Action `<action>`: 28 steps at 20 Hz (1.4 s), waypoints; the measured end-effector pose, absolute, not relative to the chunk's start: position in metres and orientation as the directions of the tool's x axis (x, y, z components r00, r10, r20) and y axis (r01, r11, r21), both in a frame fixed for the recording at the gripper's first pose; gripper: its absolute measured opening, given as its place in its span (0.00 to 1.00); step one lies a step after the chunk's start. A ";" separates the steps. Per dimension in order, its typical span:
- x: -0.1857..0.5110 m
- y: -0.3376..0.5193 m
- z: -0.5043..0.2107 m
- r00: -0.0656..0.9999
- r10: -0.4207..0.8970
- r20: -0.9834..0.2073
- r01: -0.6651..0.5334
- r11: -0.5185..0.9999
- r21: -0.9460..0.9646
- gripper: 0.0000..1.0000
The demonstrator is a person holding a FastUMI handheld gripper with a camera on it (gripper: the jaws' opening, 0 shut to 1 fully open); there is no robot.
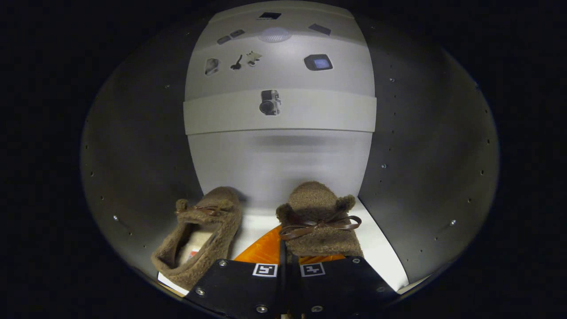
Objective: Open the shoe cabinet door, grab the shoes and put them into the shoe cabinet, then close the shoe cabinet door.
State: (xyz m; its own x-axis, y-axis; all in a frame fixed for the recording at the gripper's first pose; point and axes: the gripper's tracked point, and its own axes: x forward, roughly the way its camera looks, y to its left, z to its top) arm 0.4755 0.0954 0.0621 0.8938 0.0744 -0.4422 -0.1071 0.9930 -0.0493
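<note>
Brown fuzzy shoe [320, 221] sits pinched at its heel by the gripper [287, 261], fingers closed on it inside the cabinet [425, 146], apparently to set it beside its mate [201, 235] at ten o'clock.

**Gripper body seen from its own camera**

The gripper [282, 243] is made up of two flat, angular plates [239, 285] set side by side, with a thin slit left between them. Each plate is marked near its inner front corner with a square black-and-white coded tag [265, 270], the two tags mirrored across the slit. Round metal screws [200, 291] are fitted at the plates' corners and along their rear edges. Two fingers [261, 252] with smooth, glossy surfaces are carried ahead of the plates and are drawn close together, almost meeting.
</note>
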 end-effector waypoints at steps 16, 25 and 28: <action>0.502 0.116 0.042 0.846 0.096 -0.525 -0.116 0.993 -0.006 0.31; 0.442 0.117 0.078 0.883 0.065 -0.465 -0.091 0.995 -0.034 0.62; 0.413 0.113 0.090 0.902 0.052 -0.428 -0.072 0.997 -0.030 0.69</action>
